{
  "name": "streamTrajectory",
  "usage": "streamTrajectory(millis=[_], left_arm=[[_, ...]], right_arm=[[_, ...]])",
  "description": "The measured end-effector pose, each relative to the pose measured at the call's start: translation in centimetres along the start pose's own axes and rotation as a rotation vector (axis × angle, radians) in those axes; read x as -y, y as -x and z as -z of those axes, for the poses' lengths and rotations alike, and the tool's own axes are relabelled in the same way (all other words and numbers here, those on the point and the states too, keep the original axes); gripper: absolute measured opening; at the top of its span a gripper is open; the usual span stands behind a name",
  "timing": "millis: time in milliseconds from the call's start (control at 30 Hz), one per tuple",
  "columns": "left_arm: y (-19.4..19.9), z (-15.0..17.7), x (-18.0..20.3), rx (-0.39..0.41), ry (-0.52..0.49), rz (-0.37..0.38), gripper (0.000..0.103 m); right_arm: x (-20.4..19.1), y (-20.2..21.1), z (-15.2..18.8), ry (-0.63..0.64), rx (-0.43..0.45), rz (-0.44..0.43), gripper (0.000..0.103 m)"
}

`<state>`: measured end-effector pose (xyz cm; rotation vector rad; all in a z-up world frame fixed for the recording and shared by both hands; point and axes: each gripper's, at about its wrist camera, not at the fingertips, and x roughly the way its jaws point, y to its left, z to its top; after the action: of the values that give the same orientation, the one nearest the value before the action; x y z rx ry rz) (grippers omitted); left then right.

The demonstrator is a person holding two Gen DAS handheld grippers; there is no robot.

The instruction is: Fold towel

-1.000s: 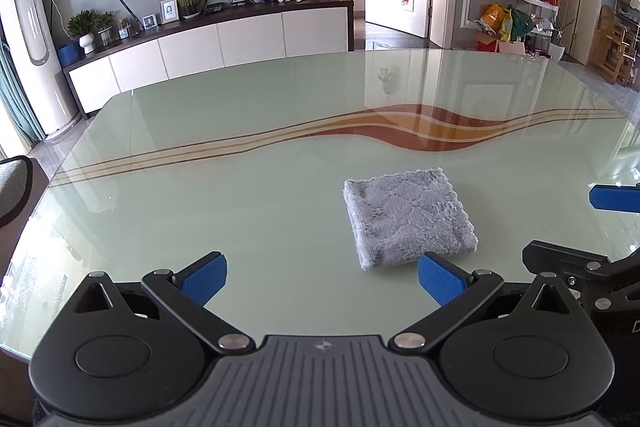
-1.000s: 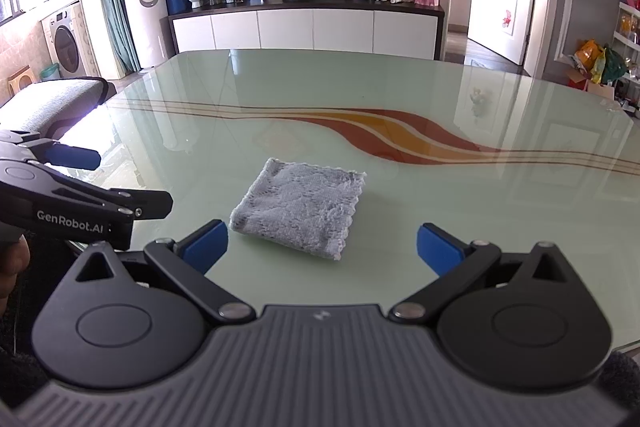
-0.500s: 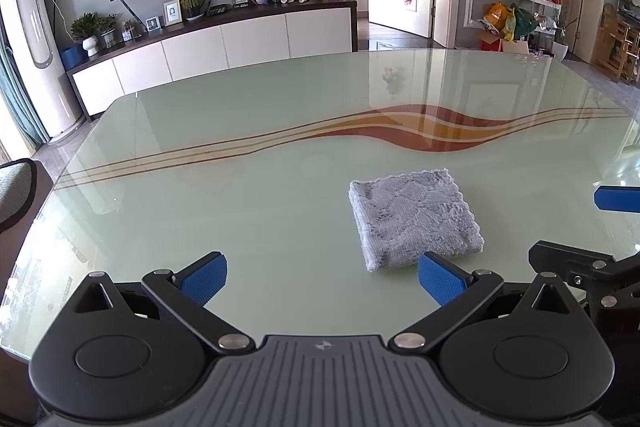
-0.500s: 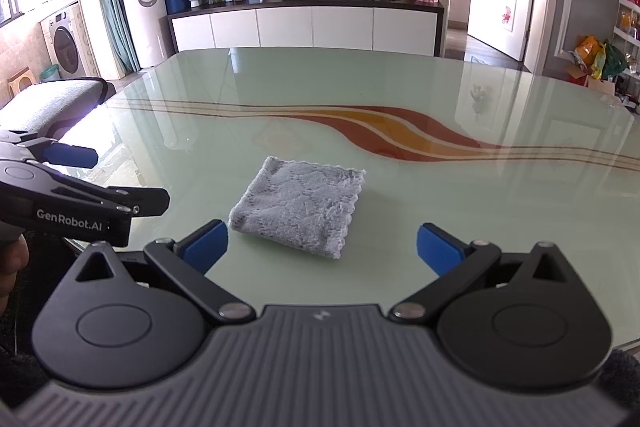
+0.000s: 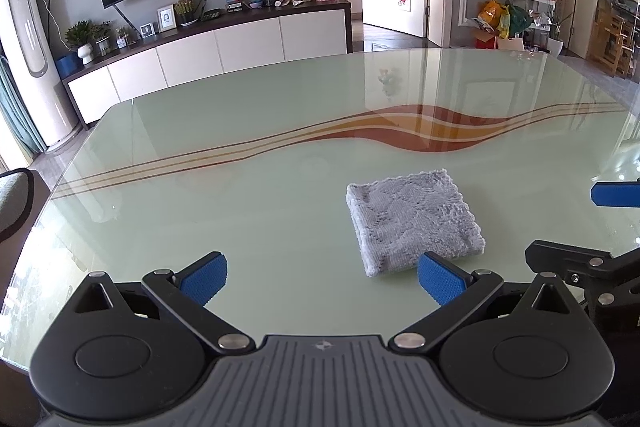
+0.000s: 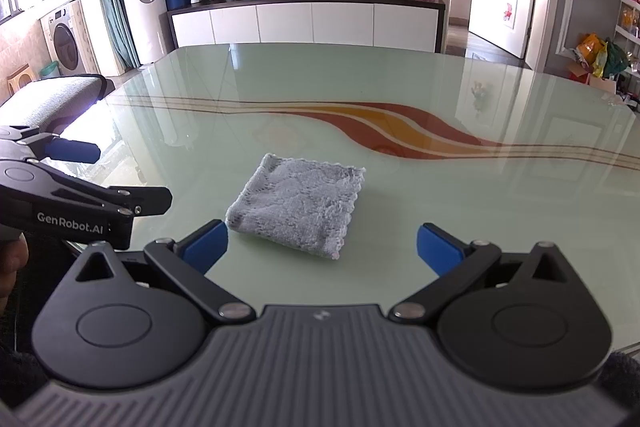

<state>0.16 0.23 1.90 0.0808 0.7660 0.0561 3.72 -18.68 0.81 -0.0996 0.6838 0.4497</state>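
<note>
A grey-blue towel point(image 5: 414, 221) lies folded into a small square on the glass table point(image 5: 240, 195); it also shows in the right wrist view point(image 6: 298, 205). My left gripper point(image 5: 322, 277) is open and empty, held near the table's front edge, with the towel ahead to its right. My right gripper point(image 6: 320, 247) is open and empty, with the towel just ahead between its blue pads and slightly left. The left gripper's body shows at the left edge of the right wrist view point(image 6: 80, 203).
The table has a red and orange wave stripe point(image 5: 400, 127) across its middle. A chair point(image 6: 52, 99) stands at the table's left side. A white TV cabinet point(image 6: 308, 23) lies beyond the far edge.
Both grippers have shifted only slightly; the towel has not moved and both grippers stay open.
</note>
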Motion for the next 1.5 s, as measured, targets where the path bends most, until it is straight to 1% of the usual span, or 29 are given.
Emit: streamTrajectory(millis=[433, 600, 700, 900, 967, 1033, 1100, 1200, 1267, 1333, 1467, 1500], left_arm=[[-1.0, -0.3, 0.0, 0.001, -0.005, 0.018, 0.102], [-1.7, -0.4, 0.0, 0.000, -0.006, 0.016, 0.101], [-2.4, -0.5, 0.1, -0.006, -0.018, 0.025, 0.100], [-3.7, -0.4, 0.5, -0.020, -0.043, 0.020, 0.098], [-4.2, -0.3, 0.7, -0.018, -0.045, 0.026, 0.098], [-4.9, -0.3, 0.8, -0.024, -0.047, 0.031, 0.095], [-5.4, -0.4, 0.9, -0.024, -0.050, 0.036, 0.094], [-6.1, -0.4, 0.9, -0.023, -0.046, 0.044, 0.090], [-7.0, -0.4, 0.9, -0.026, -0.042, 0.048, 0.089], [-7.5, -0.3, 0.9, -0.034, -0.042, 0.054, 0.086], [-8.5, -0.1, 1.1, -0.051, -0.053, 0.068, 0.080], [-8.6, 0.0, 1.1, -0.053, -0.054, 0.069, 0.078]], right_arm=[[0.5, -1.0, -0.4, 0.003, -0.001, -0.006, 0.103], [0.7, -1.8, -0.5, 0.012, 0.015, -0.009, 0.103], [0.9, -2.4, -0.7, 0.007, 0.010, -0.005, 0.103], [1.4, -3.7, -0.9, 0.002, 0.013, -0.020, 0.103], [1.5, -4.0, -0.9, 0.001, 0.012, -0.025, 0.101], [1.7, -4.7, -0.9, -0.001, 0.000, -0.036, 0.098], [1.8, -5.2, -0.8, -0.001, 0.000, -0.056, 0.097], [1.8, -6.1, -0.6, 0.006, -0.016, -0.059, 0.091], [1.9, -6.5, -0.5, 0.005, -0.023, -0.058, 0.082], [2.0, -7.1, -0.4, 0.004, -0.037, -0.054, 0.077], [2.1, -7.9, -0.3, -0.004, -0.058, -0.069, 0.053], [2.2, -8.3, -0.3, -0.006, -0.071, -0.074, 0.050]])
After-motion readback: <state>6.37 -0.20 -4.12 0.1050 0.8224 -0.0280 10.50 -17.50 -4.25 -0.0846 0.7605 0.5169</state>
